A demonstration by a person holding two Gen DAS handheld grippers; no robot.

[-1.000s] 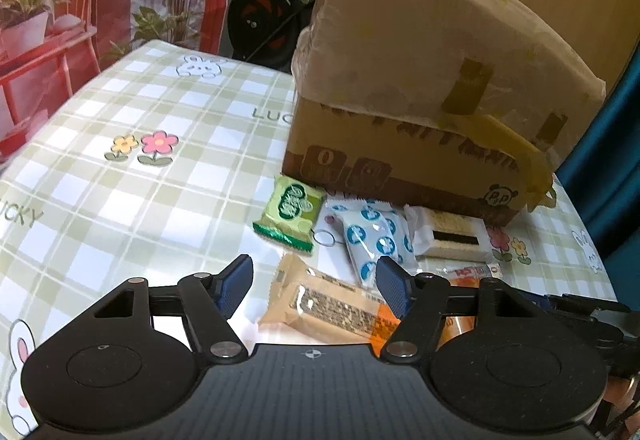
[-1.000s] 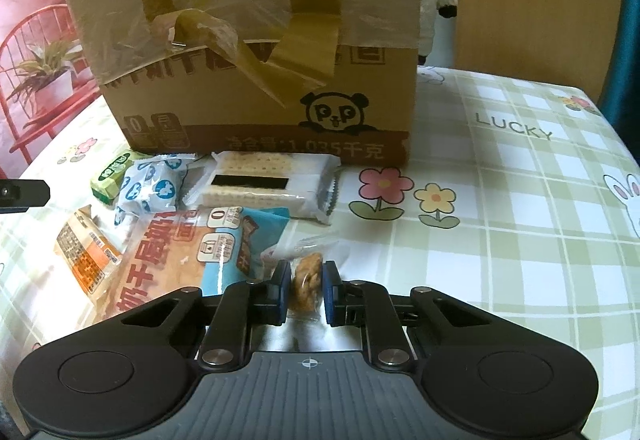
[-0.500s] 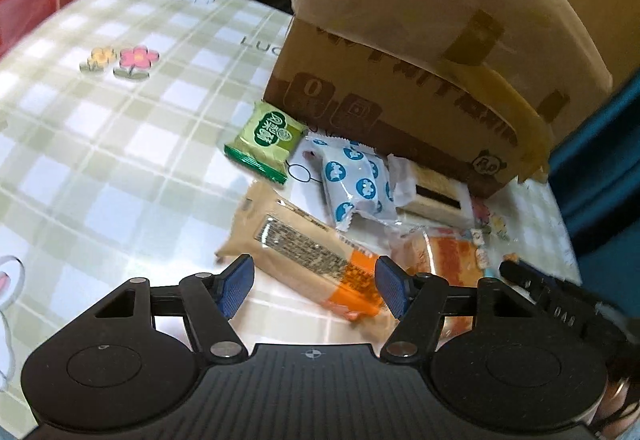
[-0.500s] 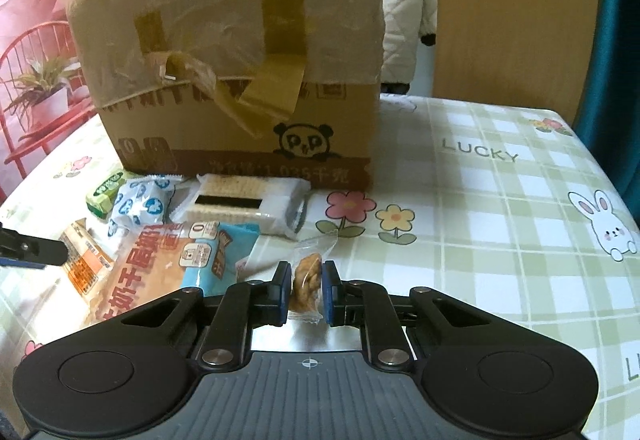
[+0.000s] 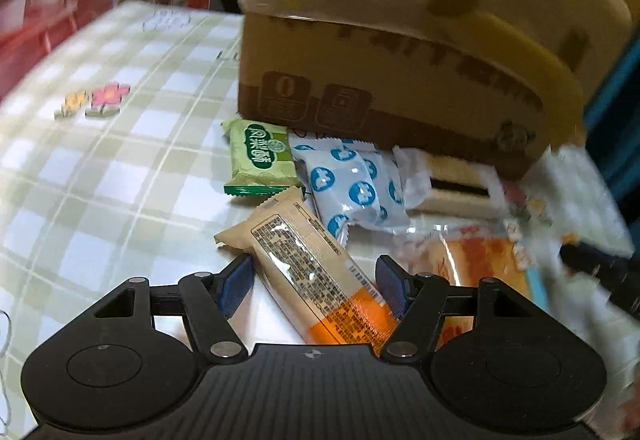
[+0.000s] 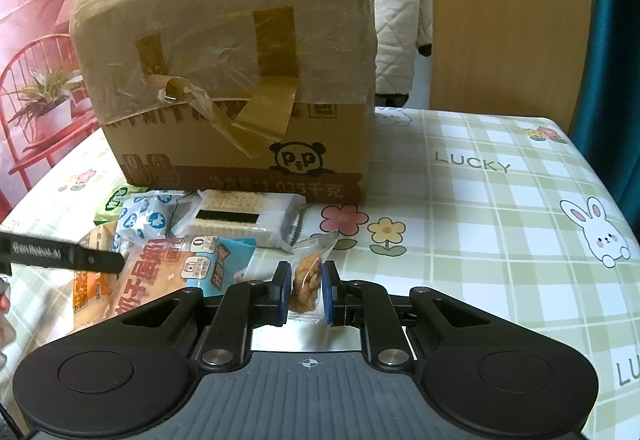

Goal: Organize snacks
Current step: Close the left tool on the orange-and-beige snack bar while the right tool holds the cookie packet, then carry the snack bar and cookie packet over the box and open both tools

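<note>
Where snacks crowd, cardboard box (image 5: 392,79) behind.

Matt cardboard box (image 6: 224,87) under glossy, wrinkled tape; shiny plastic snack wrappers (image 5: 352,187) (crinkled) on smooth checked tablecloth (image 6: 500,224).

I see a beige-and-orange bar (image 5: 308,264) lying diagonally beside a green packet (image 5: 260,155), a blue-spotted pack (image 5: 348,187), a cracker sandwich pack (image 6: 244,217) and a bread bag (image 6: 160,280); a clear-wrapped fried snack (image 6: 306,280) stands upright, pinched.
</note>
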